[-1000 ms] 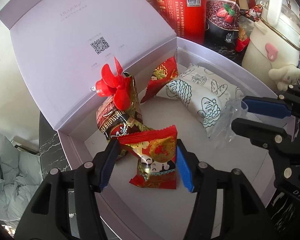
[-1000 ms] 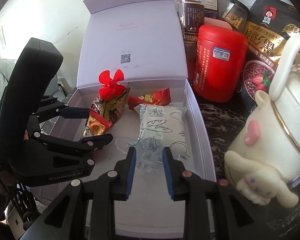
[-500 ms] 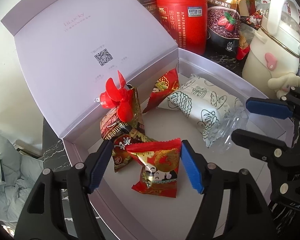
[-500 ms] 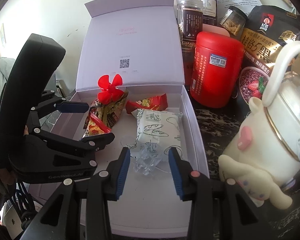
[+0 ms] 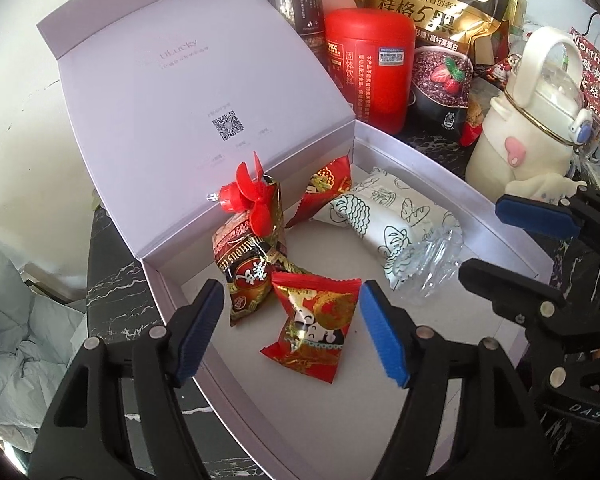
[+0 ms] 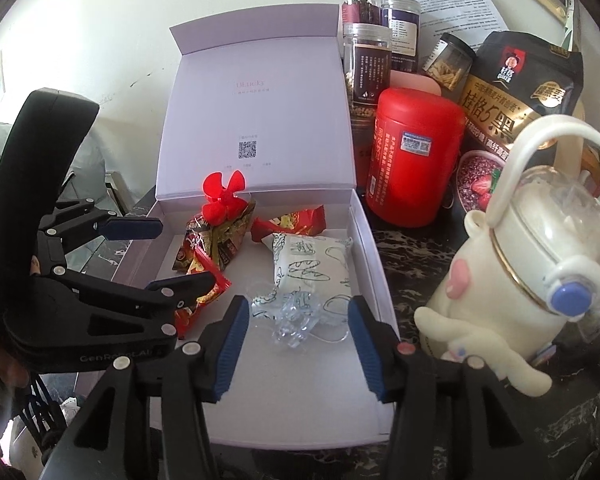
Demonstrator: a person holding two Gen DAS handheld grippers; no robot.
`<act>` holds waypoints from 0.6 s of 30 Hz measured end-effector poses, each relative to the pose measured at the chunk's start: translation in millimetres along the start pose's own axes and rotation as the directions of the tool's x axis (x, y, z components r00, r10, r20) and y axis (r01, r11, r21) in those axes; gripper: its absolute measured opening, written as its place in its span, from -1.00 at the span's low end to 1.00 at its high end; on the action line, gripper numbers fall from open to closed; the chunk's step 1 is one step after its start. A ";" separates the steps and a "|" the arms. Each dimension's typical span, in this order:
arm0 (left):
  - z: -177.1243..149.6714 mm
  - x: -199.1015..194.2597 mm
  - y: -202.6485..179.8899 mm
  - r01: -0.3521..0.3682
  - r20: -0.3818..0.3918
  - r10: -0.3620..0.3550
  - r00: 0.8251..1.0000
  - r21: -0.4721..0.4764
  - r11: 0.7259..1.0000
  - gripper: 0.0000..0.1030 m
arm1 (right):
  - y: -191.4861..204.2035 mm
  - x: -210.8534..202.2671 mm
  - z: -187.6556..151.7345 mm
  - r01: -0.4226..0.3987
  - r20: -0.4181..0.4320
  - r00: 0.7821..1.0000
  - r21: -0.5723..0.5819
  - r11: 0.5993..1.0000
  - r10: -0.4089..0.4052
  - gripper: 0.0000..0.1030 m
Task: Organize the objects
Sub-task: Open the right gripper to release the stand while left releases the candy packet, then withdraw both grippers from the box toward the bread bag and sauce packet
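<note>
An open lavender box (image 5: 440,168) holds a red snack packet (image 5: 312,332), a dark gold-and-red bag (image 5: 248,276) with a red toy fan (image 5: 246,196) on top, a second red packet (image 5: 324,184), a white bread packet (image 5: 380,216) and a crumpled clear wrapper (image 6: 296,316). My left gripper (image 5: 291,286) hangs over the near red packet; its jaws are opening and the pads stand clear of it. My right gripper (image 6: 298,302) straddles the clear wrapper, its jaws also opening and touching nothing. Each gripper shows in the other's view.
Right of the box on the dark marble top stand a red canister (image 6: 412,160), a cream bottle with a handle and a white figure (image 6: 532,264), a black oats bag (image 6: 516,92) and several jars (image 6: 370,64). The raised lid (image 6: 256,120) stands at the back.
Both grippers let go and widened: the left released the red packet, the right released the clear wrapper. Both rose and pulled back a little; the packet and wrapper lie in the box.
</note>
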State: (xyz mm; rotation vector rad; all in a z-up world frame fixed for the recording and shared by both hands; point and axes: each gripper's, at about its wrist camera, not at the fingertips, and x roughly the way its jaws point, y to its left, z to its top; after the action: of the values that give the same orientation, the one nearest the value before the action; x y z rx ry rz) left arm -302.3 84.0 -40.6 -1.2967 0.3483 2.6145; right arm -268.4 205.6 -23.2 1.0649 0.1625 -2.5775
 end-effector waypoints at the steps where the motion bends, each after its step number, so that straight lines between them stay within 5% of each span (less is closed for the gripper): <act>1: -0.7 -3.7 0.3 -0.002 0.006 0.002 1.000 -0.004 1.000 0.38 | 0.8 -2.6 0.3 0.002 0.003 1.000 0.001 1.000 -0.002 0.02; 18: -13.1 -62.7 5.7 0.011 0.074 -0.008 0.997 -0.038 0.999 0.56 | 18.6 -63.1 2.0 0.042 0.088 0.995 -0.006 0.999 -0.041 0.25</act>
State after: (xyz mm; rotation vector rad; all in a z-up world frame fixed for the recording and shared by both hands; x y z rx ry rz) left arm -256.8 70.0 2.6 -1.2069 0.2811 2.6650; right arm -221.6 205.0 22.9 0.9533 0.1739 -2.6526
